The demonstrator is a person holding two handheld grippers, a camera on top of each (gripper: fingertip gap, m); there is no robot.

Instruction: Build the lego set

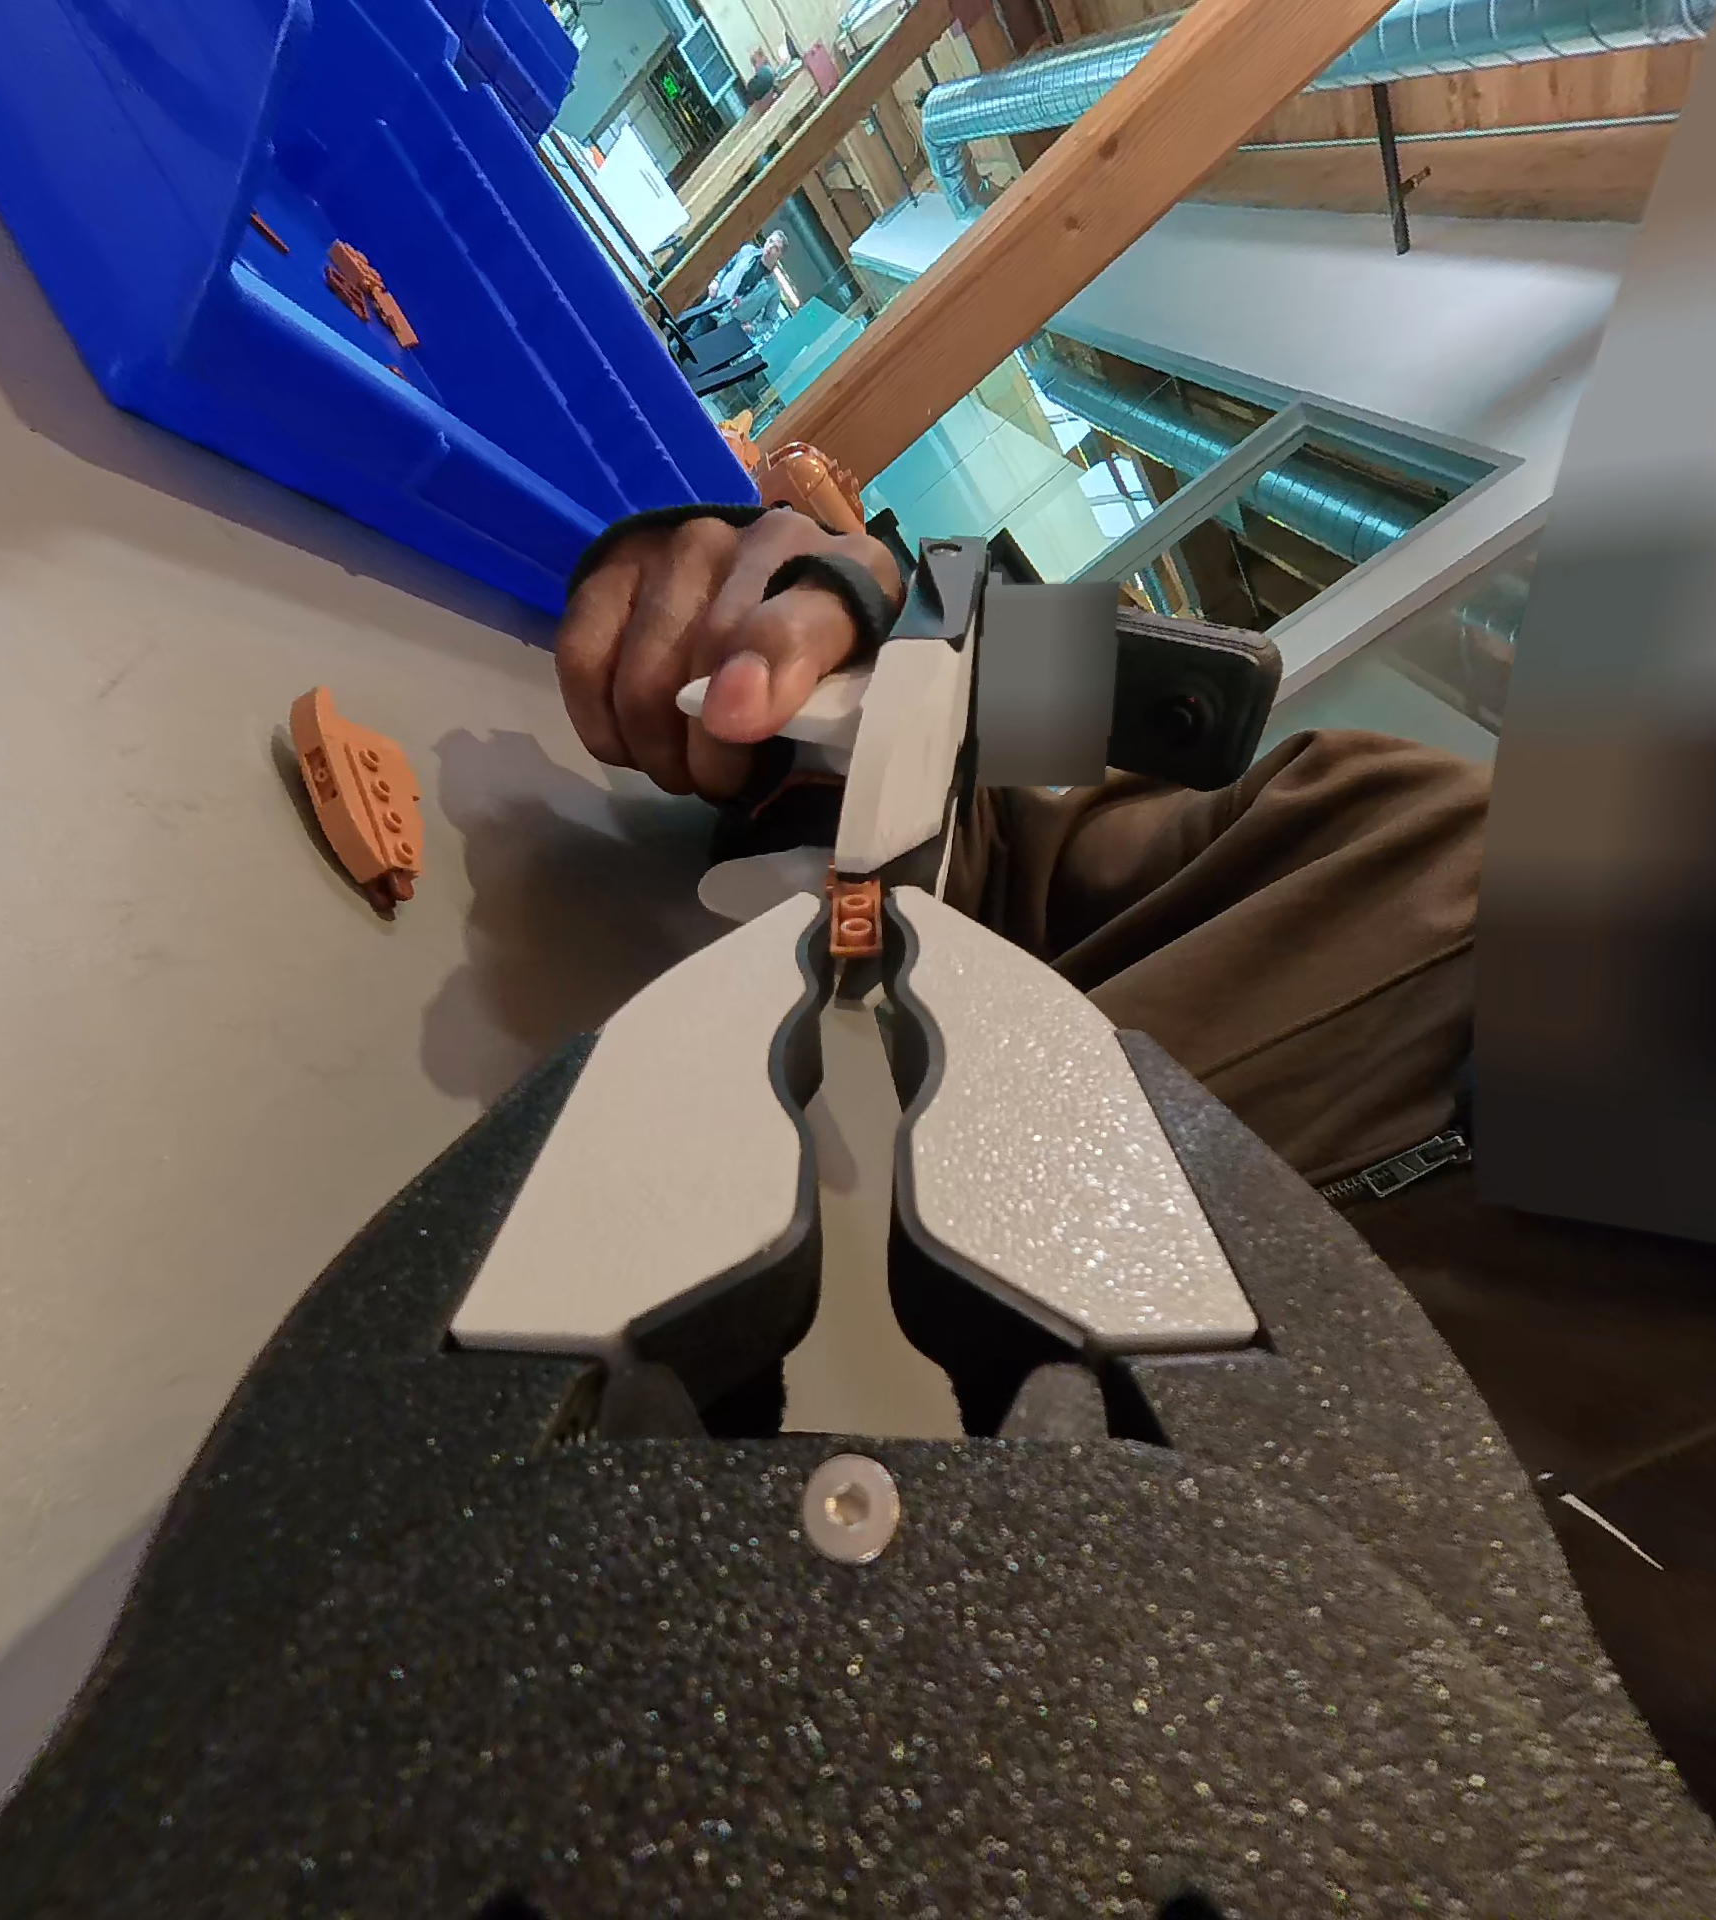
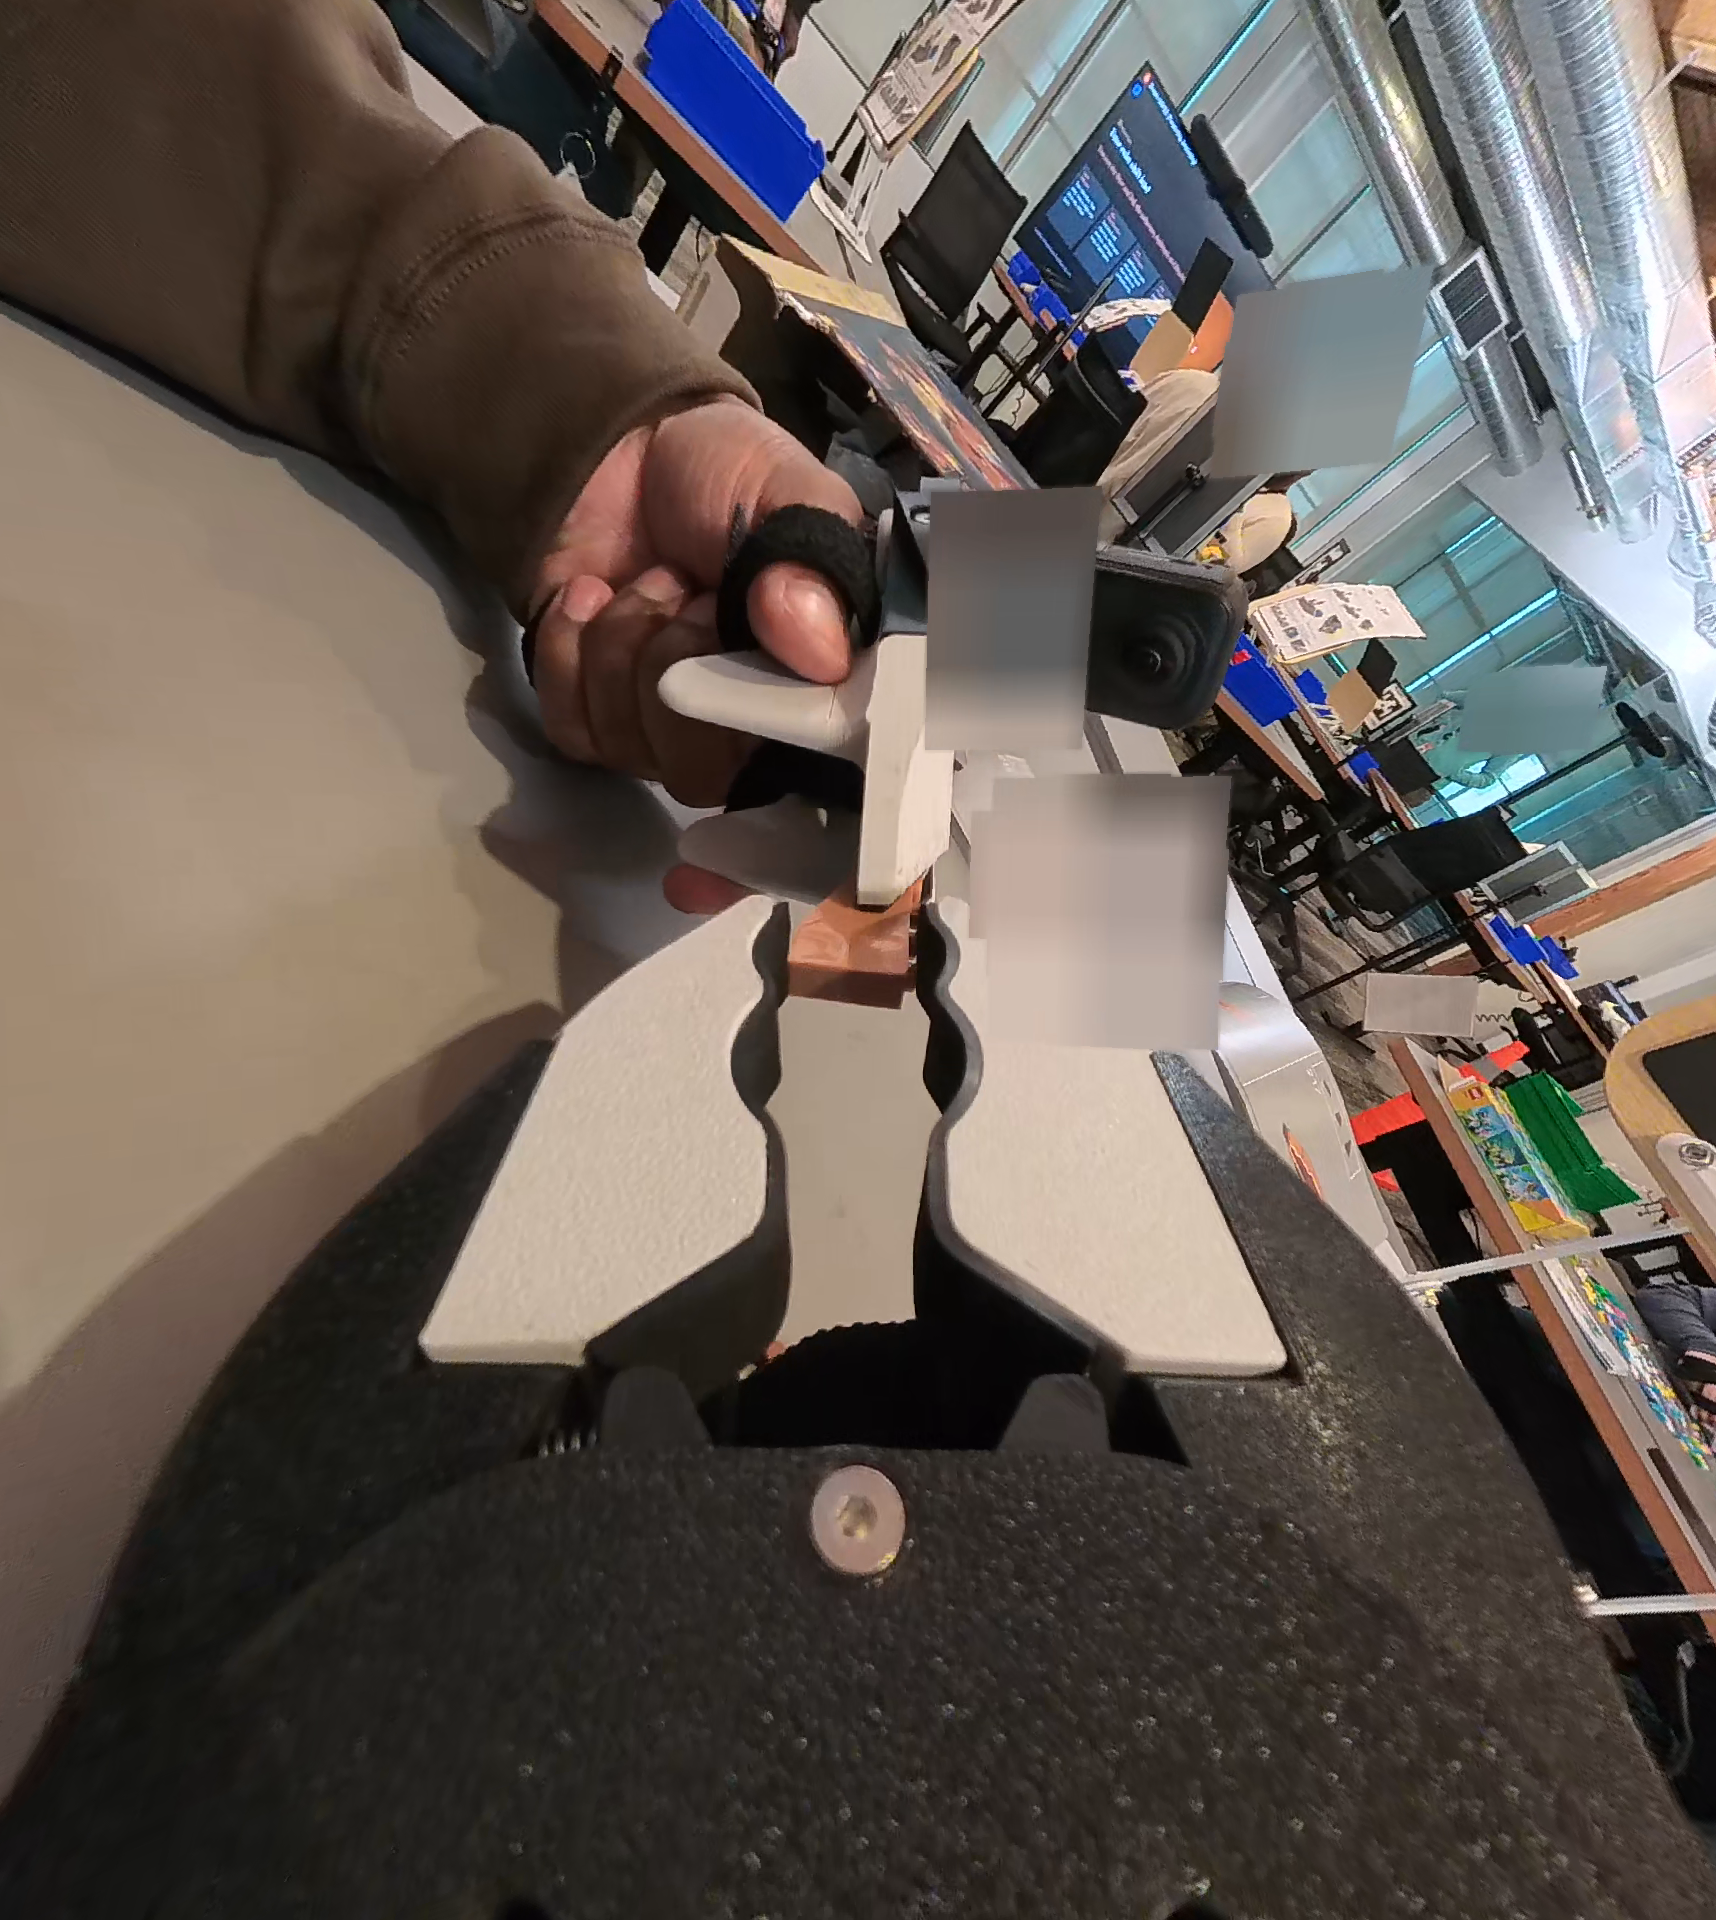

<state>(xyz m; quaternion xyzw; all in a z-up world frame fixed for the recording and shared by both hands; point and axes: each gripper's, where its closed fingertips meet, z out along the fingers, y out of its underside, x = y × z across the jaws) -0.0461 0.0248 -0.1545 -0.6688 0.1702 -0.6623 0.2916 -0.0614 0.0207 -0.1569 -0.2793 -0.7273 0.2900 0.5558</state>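
Observation:
My left gripper is shut on a small brown two-stud lego piece, held in the air over the grey table. My right gripper meets it tip to tip from the far side, with a hand on its handle. In the right wrist view my right gripper is shut on a brown lego brick, and the left gripper's fingertips press against that brick from above. I cannot tell whether the two brown pieces are joined.
A curved brown lego assembly lies on the table to the left. A blue bin behind it holds several loose brown pieces. Another brown lego model stands behind the hand. A brown sleeve crosses the table. The tips of both grippers are at nearly the same place.

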